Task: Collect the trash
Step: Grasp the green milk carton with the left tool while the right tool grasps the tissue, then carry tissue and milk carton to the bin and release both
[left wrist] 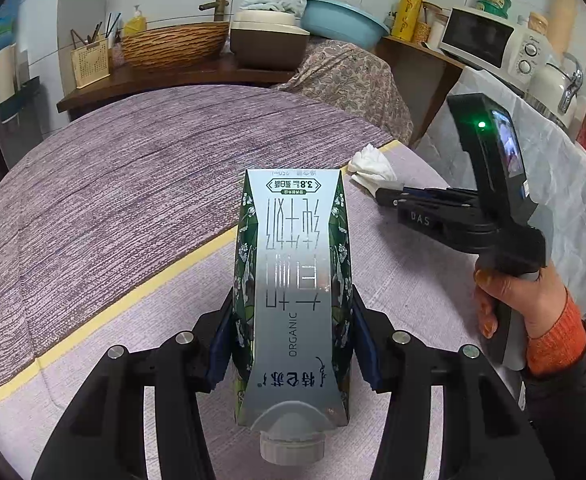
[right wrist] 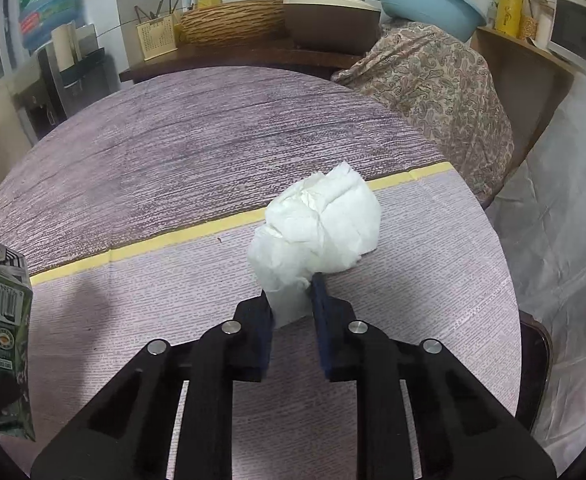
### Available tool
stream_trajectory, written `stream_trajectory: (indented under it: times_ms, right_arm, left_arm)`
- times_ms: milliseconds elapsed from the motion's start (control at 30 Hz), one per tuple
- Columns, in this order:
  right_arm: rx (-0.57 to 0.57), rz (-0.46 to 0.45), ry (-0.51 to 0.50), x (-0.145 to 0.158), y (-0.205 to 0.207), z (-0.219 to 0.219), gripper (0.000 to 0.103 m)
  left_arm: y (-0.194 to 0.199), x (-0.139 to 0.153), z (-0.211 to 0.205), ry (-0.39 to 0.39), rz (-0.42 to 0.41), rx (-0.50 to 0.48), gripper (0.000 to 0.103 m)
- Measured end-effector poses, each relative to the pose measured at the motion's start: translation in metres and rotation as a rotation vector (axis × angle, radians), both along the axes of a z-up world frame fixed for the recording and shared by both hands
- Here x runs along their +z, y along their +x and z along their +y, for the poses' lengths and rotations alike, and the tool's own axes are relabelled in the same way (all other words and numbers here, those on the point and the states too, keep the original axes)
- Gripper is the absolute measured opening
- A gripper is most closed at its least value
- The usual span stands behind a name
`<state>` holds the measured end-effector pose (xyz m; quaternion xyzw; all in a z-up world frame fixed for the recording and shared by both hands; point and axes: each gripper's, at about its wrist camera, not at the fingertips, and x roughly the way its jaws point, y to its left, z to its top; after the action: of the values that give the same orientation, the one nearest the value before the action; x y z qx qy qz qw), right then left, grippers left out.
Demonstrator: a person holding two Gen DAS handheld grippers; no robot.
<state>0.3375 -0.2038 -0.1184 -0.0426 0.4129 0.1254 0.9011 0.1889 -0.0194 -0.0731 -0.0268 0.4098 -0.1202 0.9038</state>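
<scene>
1. Left wrist view: left gripper (left wrist: 291,344), jaws set wide, clamped on the sides of a silver-and-green milk carton (left wrist: 293,280) with a grey screw cap, held over the round table (left wrist: 113,200) with its purple woven cloth. Only here: the person's right hand (left wrist: 521,304) in an orange cuff.
2. Right wrist view: right gripper (right wrist: 291,308), jaws narrow, pinching a crumpled white paper tissue (right wrist: 317,232) above the table, just short of a yellow tape strip (right wrist: 173,240). Only here: the carton's barcode side.

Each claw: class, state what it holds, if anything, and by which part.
The left claw grips the milk carton by its two side faces, near the cap end. The right claw pinches the crumpled tissue by its lower edge.
</scene>
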Motion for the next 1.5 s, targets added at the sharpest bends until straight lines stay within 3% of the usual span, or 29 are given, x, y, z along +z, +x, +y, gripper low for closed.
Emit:
stream_trajectory:
  times_ms: [233,667,900,1100,1400,1467,1500]
  right_arm:
    - [0.011,-0.048,0.072,0.015,-0.031,-0.015,0.009]
    - [0.026,-0.152,0.244,0.044,-0.126,-0.064,0.008]
    - [-0.154,-0.237,0.219,0.045,-0.170,-0.132,0.008]
    - [-0.392,-0.171,0.196,0.010,-0.184,-0.215,0.008]
    - [-0.523,-0.010,0.221,-0.072,-0.162,-0.277,0.009]
    - [-0.547,0.035,0.247,-0.089,-0.155,-0.287,0.023]
    - [-0.577,0.042,0.254,-0.097,-0.154,-0.293,0.045]
  left_arm:
    - [0.000,-0.003,0.001,-0.013,0.000,-0.008,0.051]
    - [-0.017,0.000,-0.022,-0.062,-0.016,-0.080,0.051]
    - [-0.023,0.007,-0.083,-0.079,-0.039,-0.252,0.051]
    - [-0.025,0.014,-0.151,-0.091,-0.044,-0.394,0.051]
    - [-0.022,0.006,-0.244,-0.096,0.015,-0.528,0.051]
    - [-0.021,0.004,-0.258,-0.098,0.029,-0.541,0.051]
    - [-0.020,0.003,-0.266,-0.095,0.034,-0.546,0.051]
